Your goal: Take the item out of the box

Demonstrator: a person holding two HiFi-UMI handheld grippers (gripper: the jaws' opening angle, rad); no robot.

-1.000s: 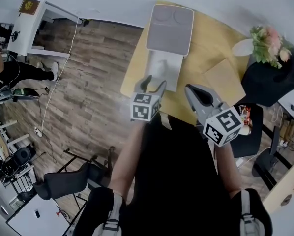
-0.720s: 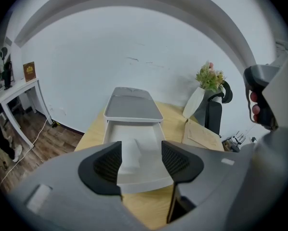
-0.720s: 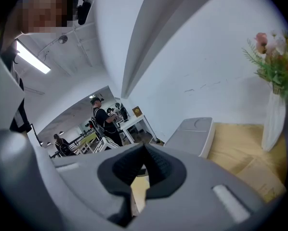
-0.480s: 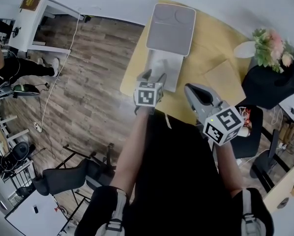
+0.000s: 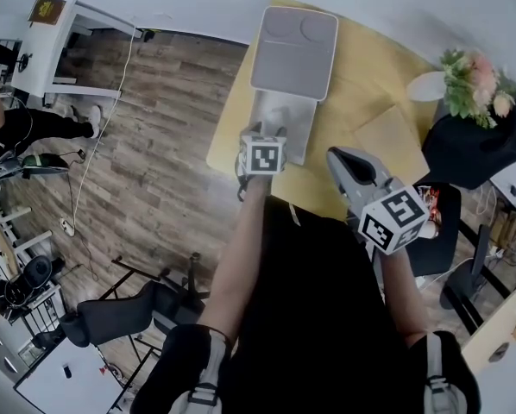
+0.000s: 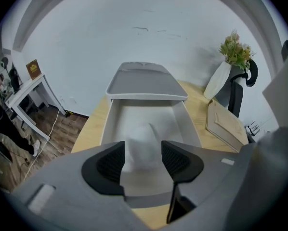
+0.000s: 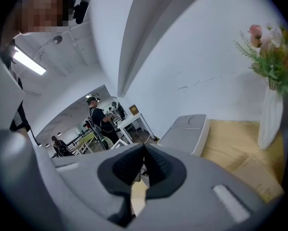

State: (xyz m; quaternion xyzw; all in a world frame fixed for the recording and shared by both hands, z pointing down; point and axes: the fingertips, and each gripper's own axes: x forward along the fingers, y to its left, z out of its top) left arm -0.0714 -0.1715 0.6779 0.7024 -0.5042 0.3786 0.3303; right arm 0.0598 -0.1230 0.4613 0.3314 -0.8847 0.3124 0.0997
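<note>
An open white box [image 5: 282,121] lies on the yellow table [image 5: 366,84], its grey lid [image 5: 294,48] folded back at the far end. Inside rests a soft white item [image 6: 143,146]. My left gripper [image 5: 262,134] hangs over the box's near end. In the left gripper view, the left gripper [image 6: 143,159] is open and the item shows in the gap between its jaws, with no contact that I can see. My right gripper [image 5: 337,158] hovers right of the box over the table. In the right gripper view the right gripper [image 7: 144,153] is shut and holds nothing.
A white vase of flowers [image 5: 472,78] stands at the table's far right, beside a black chair [image 5: 469,149]. A flat tan board [image 5: 394,141] lies right of the box. A white desk [image 5: 59,41] and a person [image 5: 16,128] are off to the left on the wooden floor.
My left gripper has moved forward, away from my body, to the box's near end. The right gripper has hardly moved.
</note>
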